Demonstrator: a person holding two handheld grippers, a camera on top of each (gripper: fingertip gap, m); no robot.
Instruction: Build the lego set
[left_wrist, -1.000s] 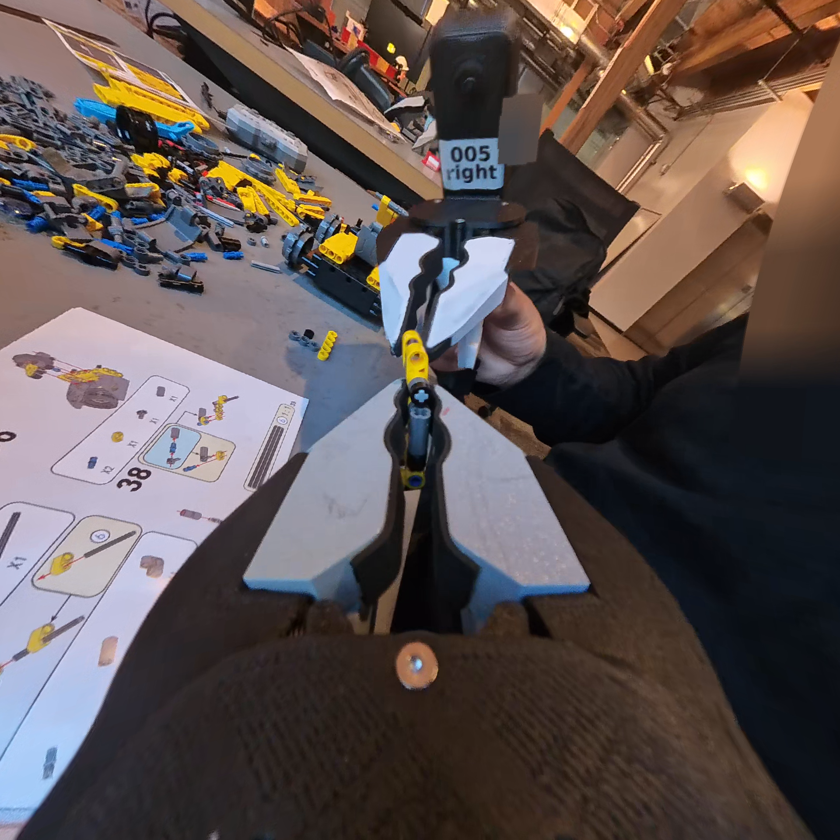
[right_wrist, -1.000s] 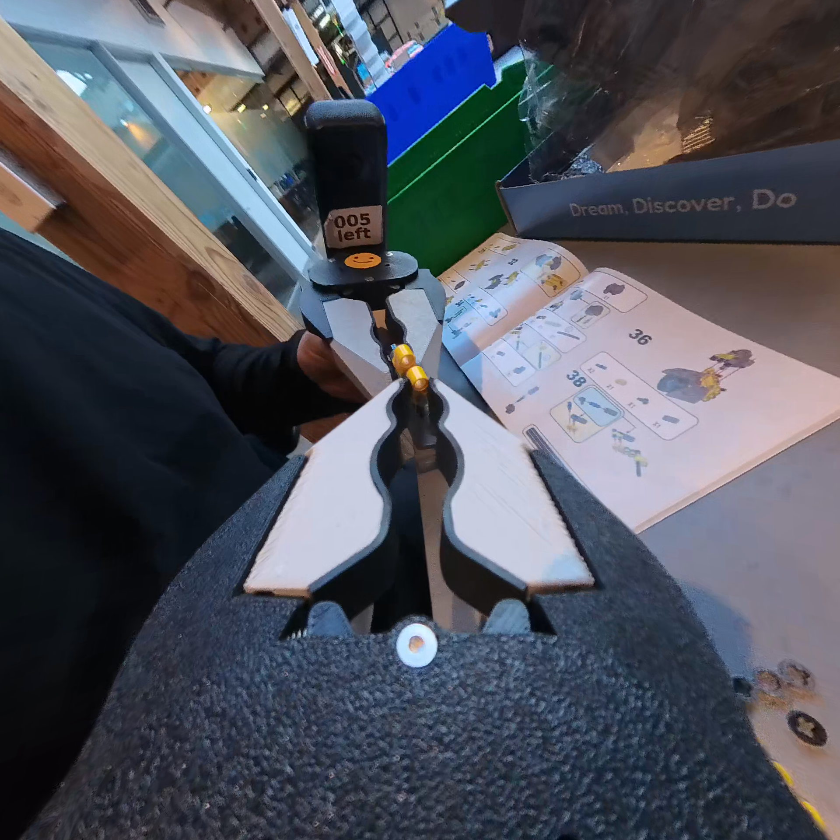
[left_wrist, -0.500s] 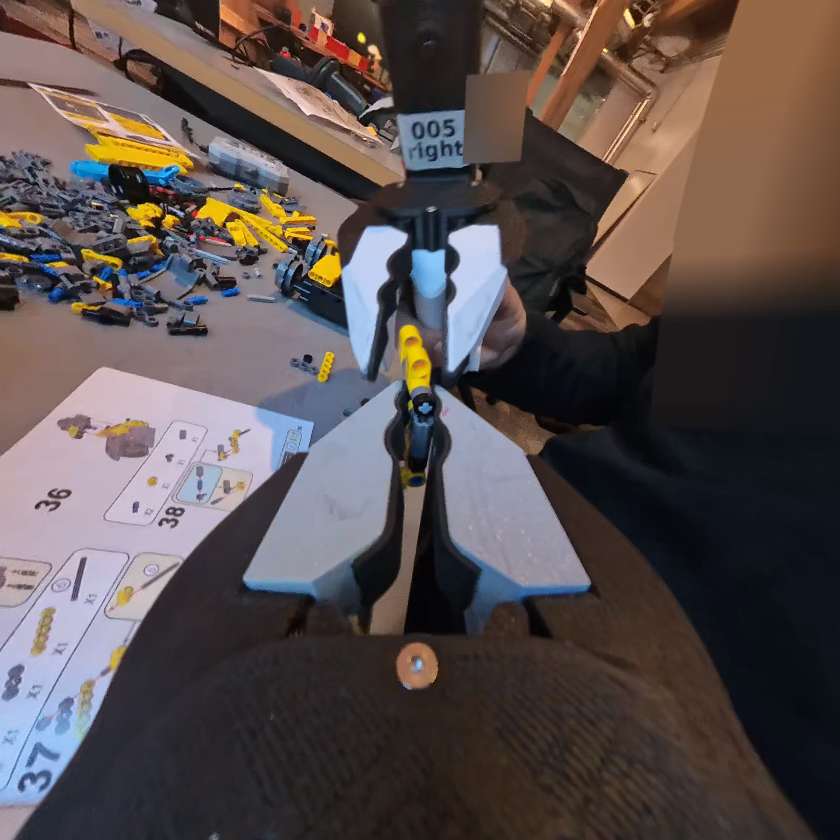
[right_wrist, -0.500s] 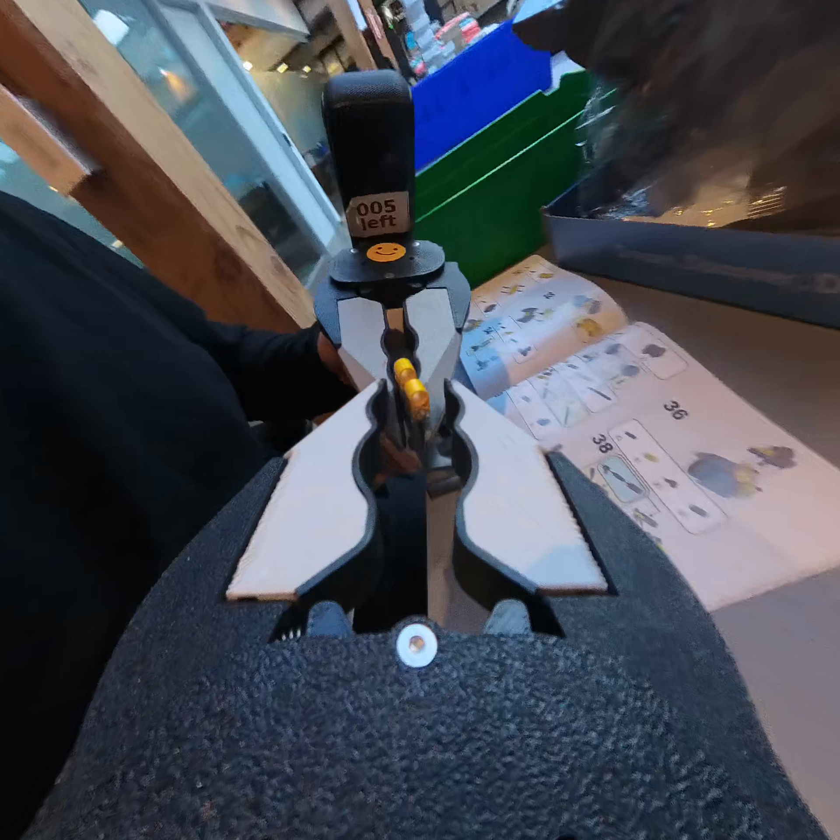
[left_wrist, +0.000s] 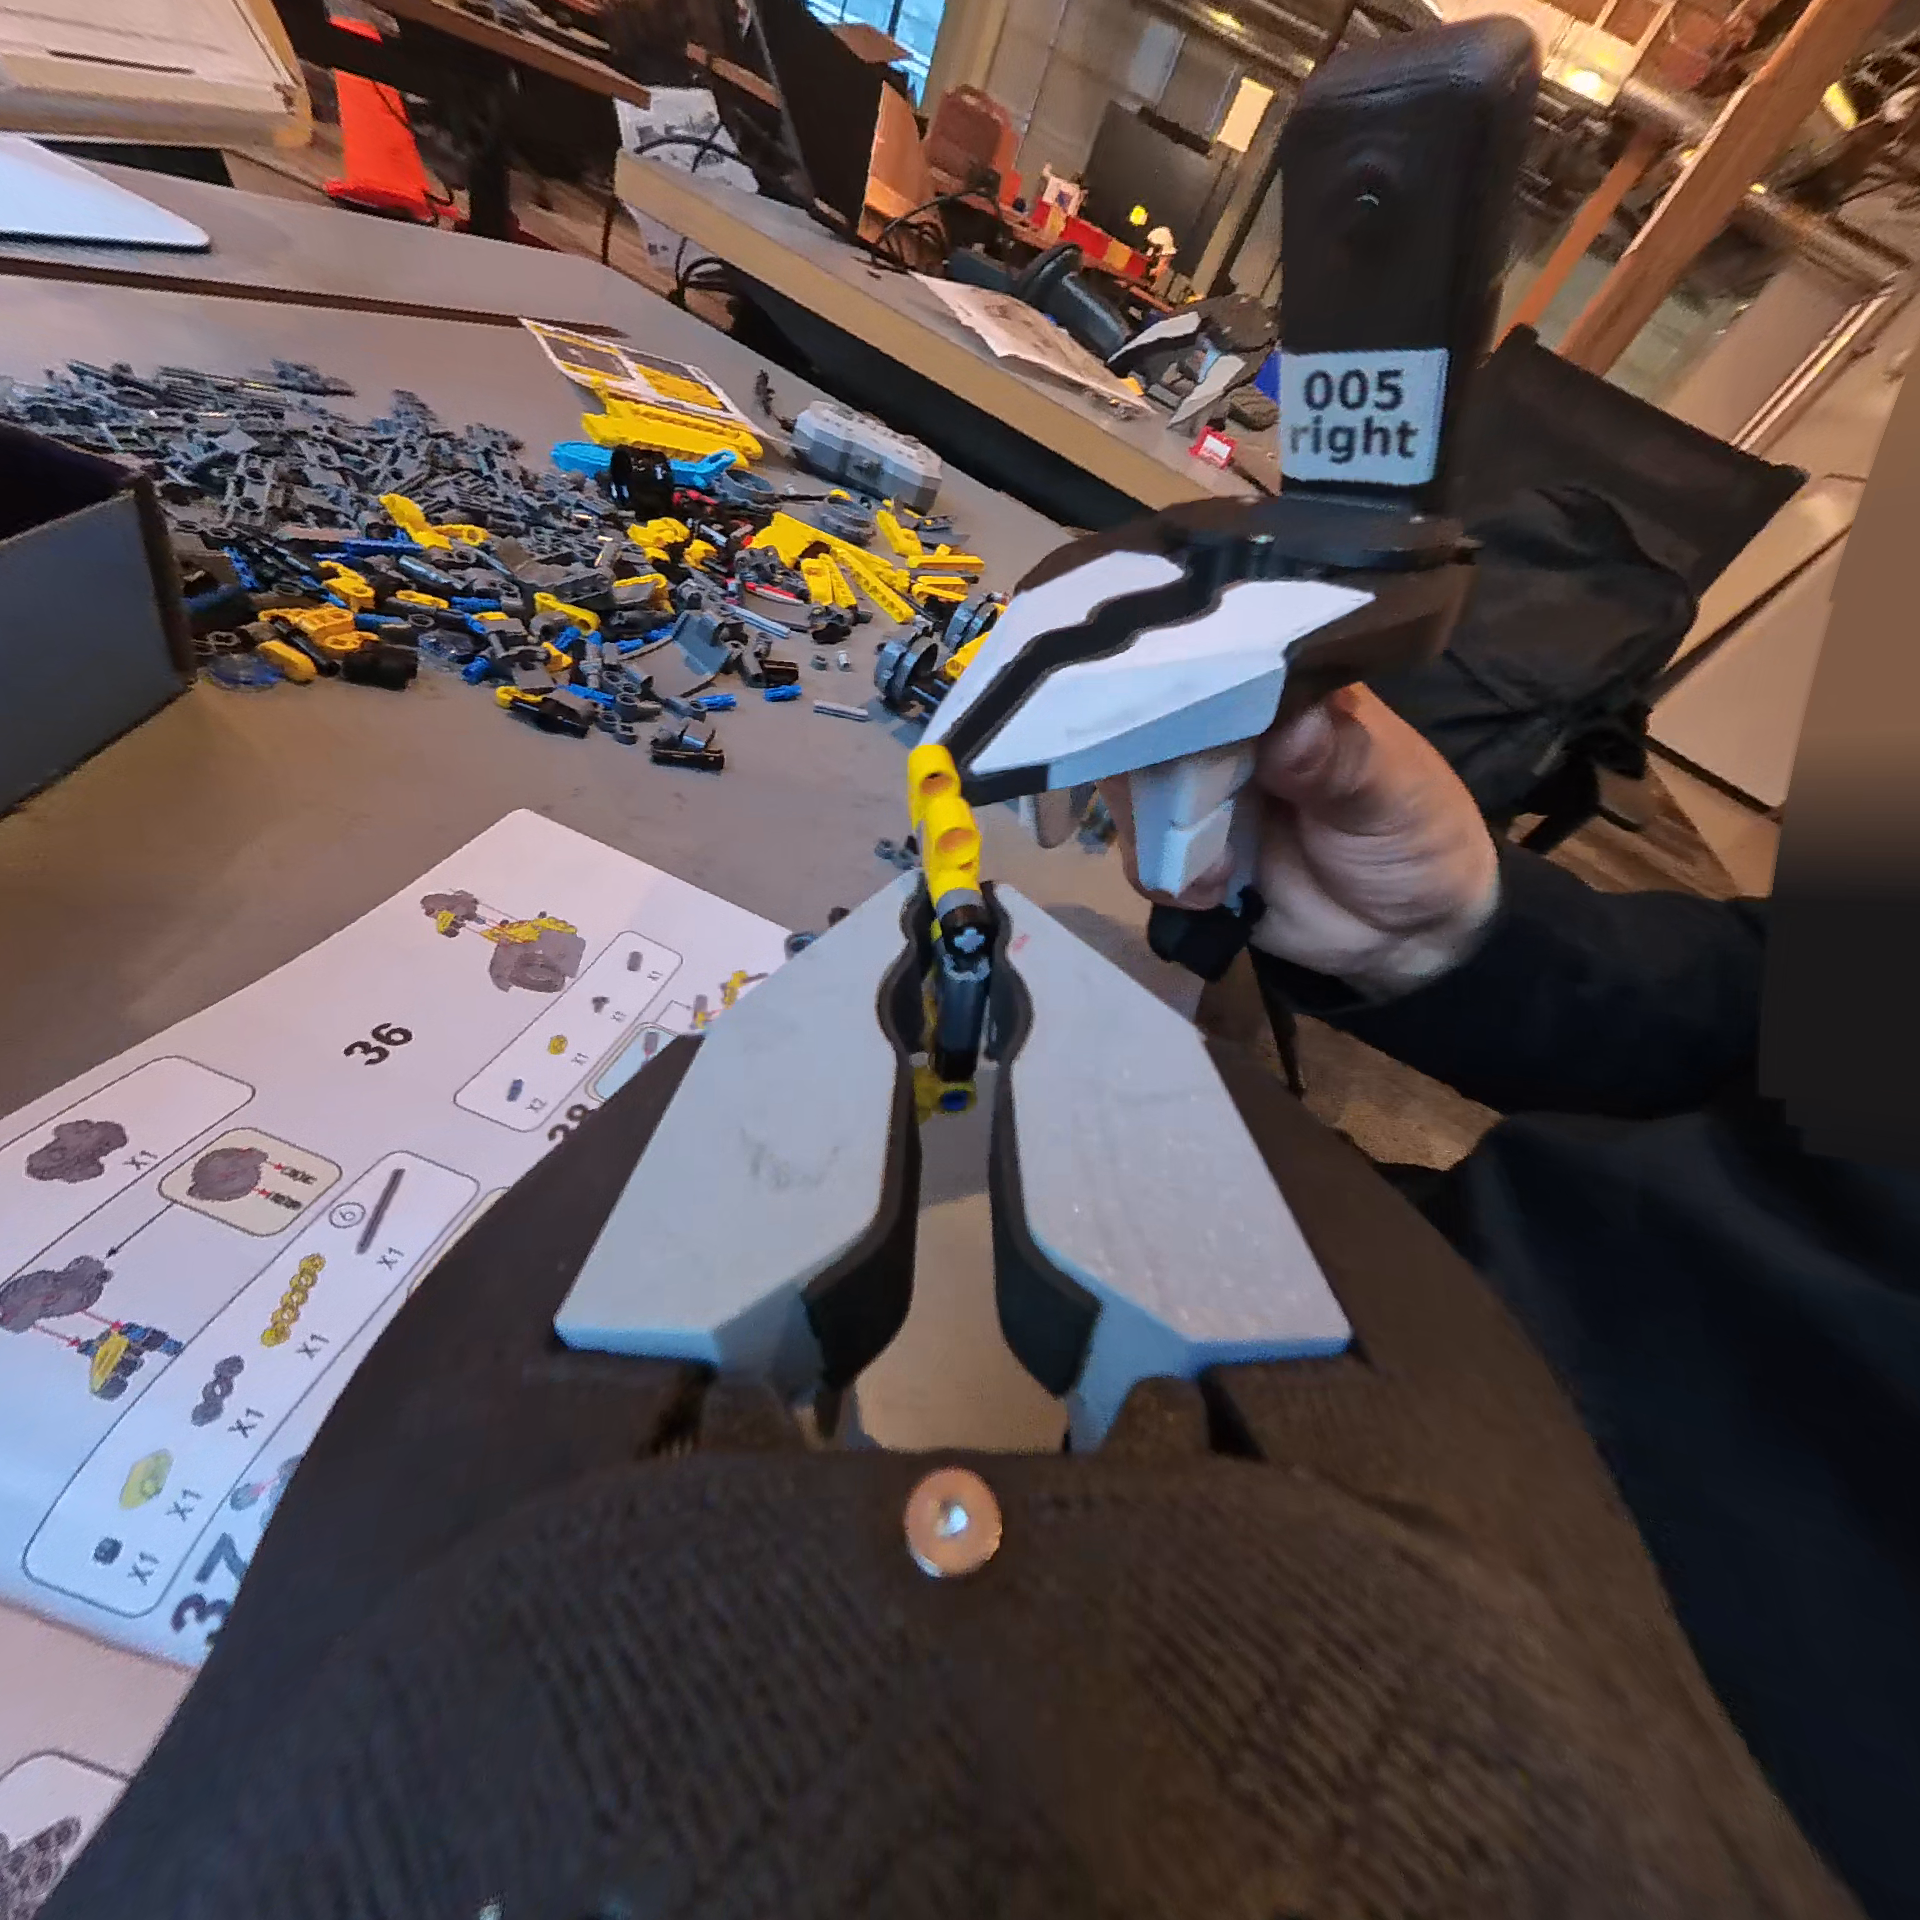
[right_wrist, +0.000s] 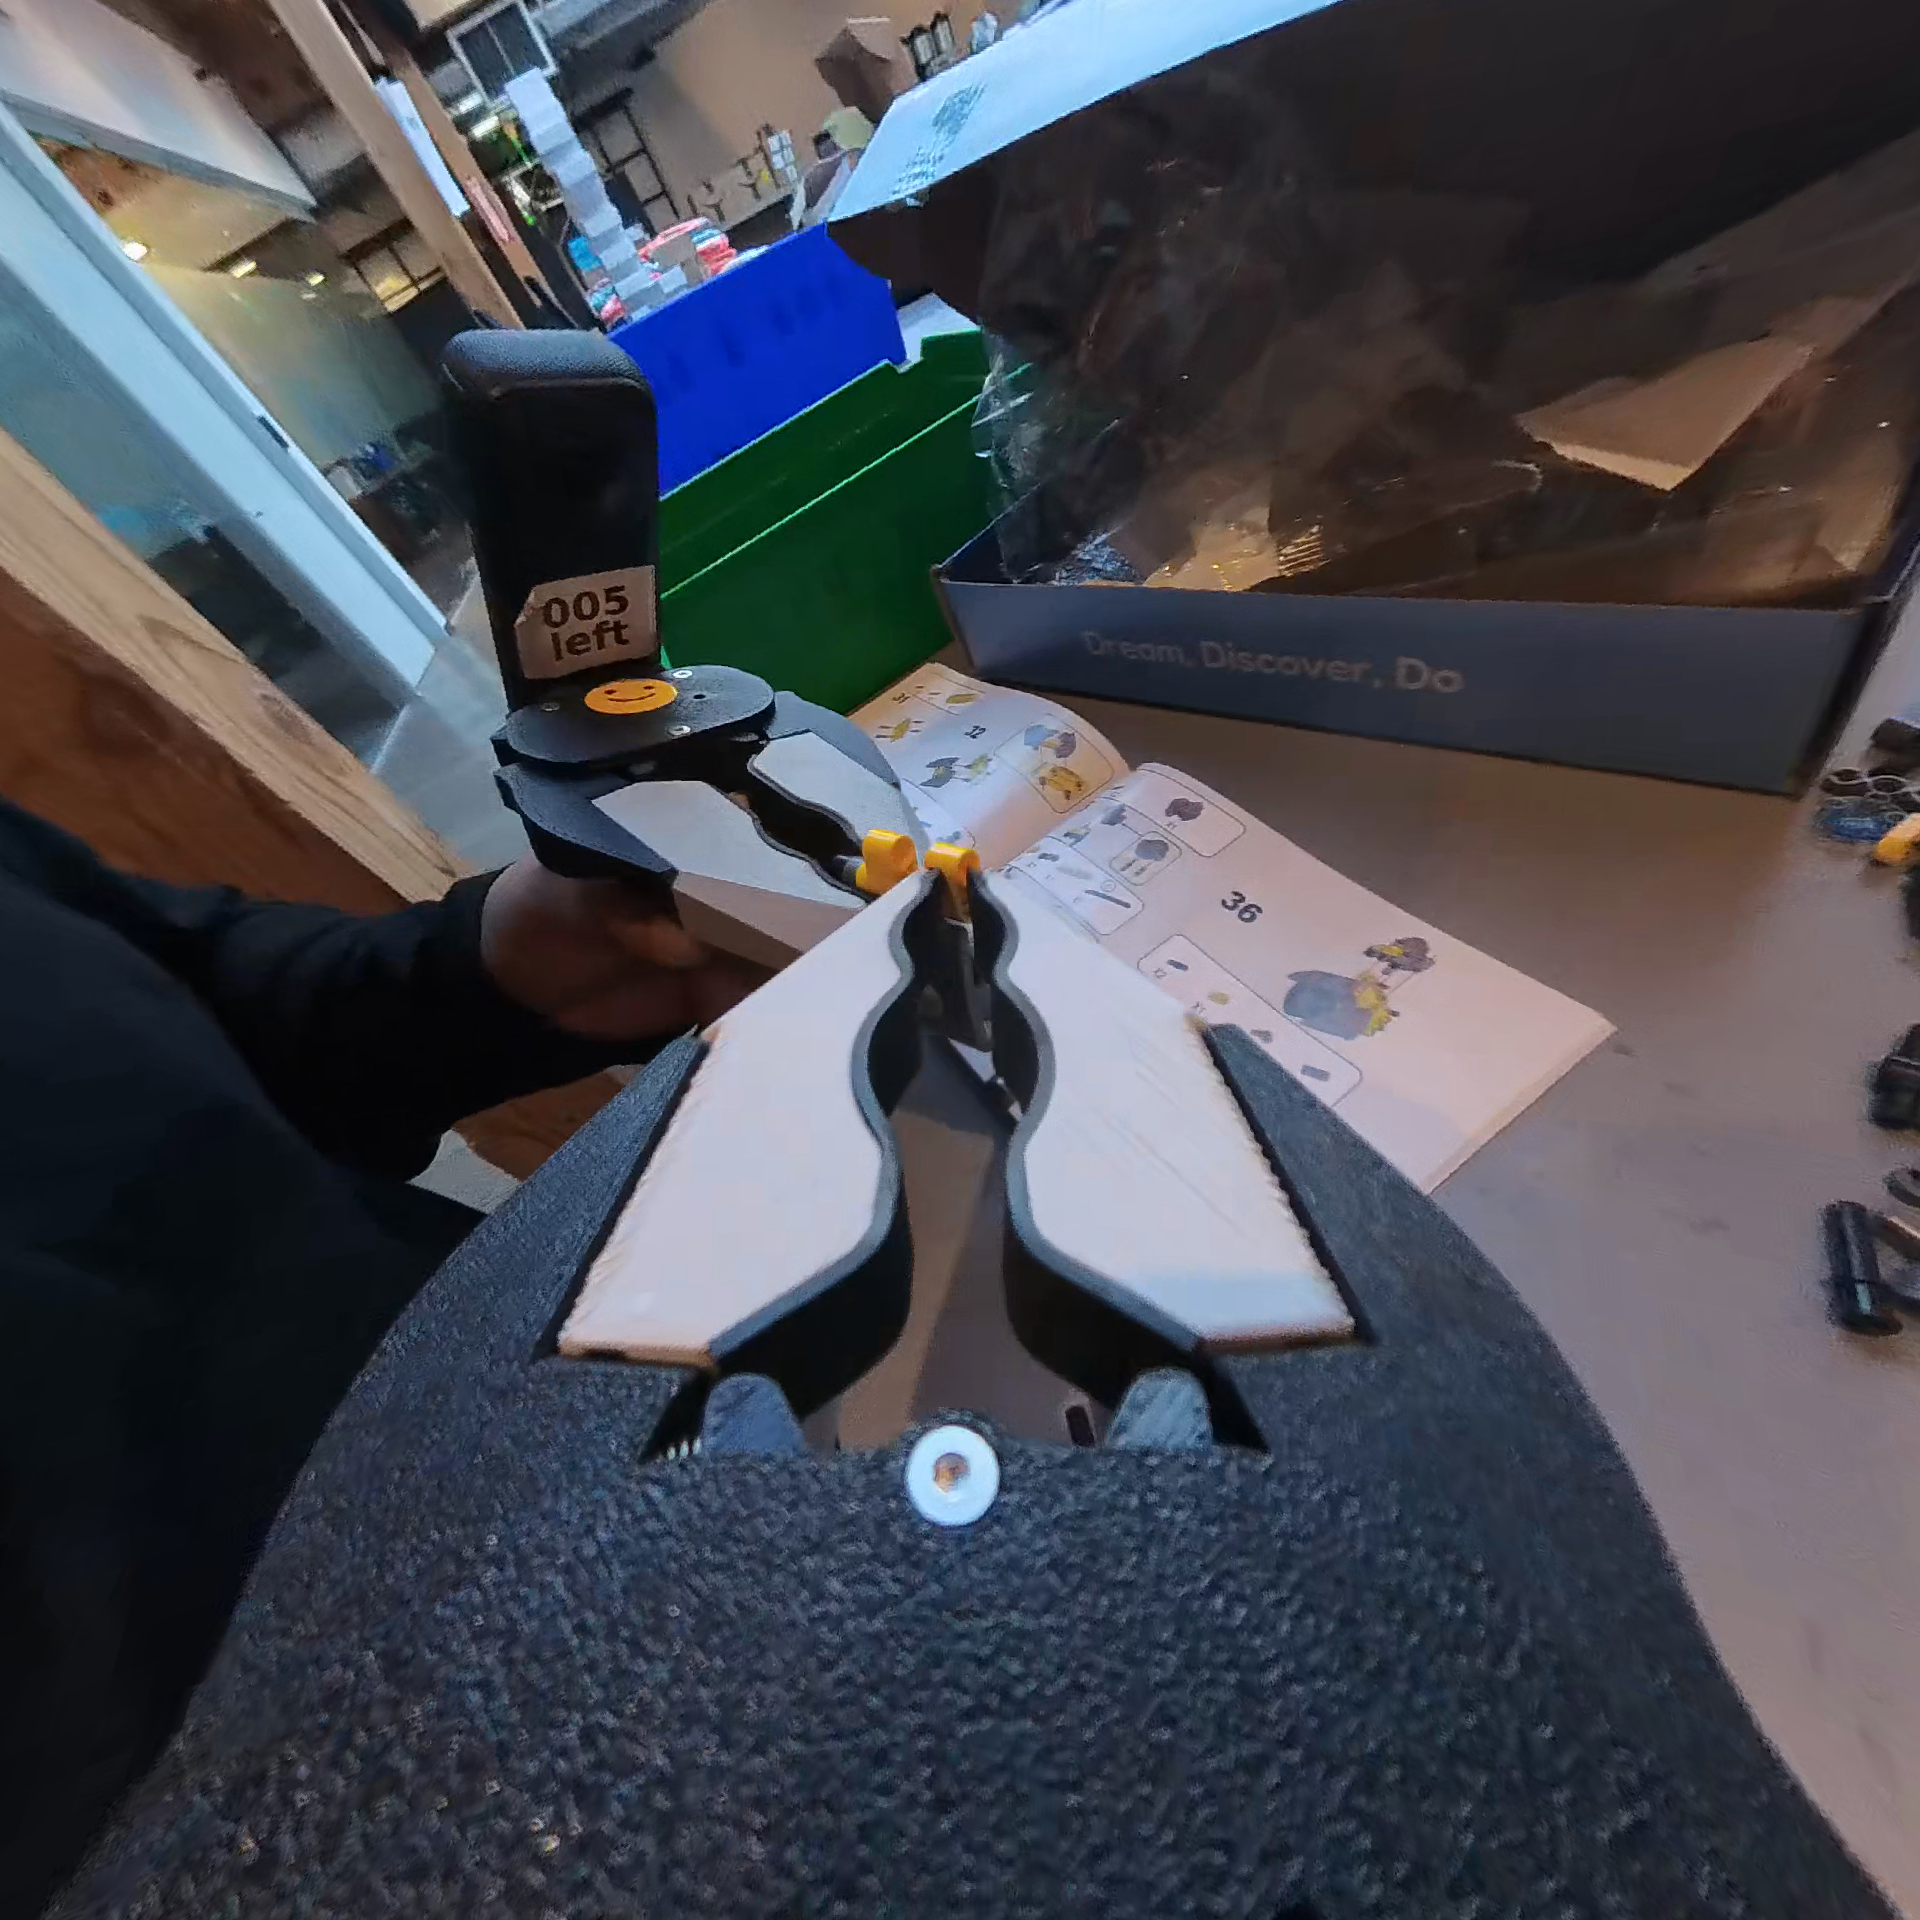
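Above the booklet (right_wrist: 1299, 935), both grippers' jaws clench one yellow-and-grey piece (left_wrist: 948, 831); only left view shows loose parts (left_wrist: 499, 592).

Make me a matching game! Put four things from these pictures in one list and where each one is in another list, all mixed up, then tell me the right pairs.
Things:
1. yellow and grey toy piece
2. instruction booklet
3. pile of loose toy parts
4. dark blue box

Places:
A. spread over the table, far from the grippers
B. lying open and flat on the table
C. pinched between the left gripper and the right gripper
D. standing behind the booklet, lid up

Pairs: 1-C, 2-B, 3-A, 4-D
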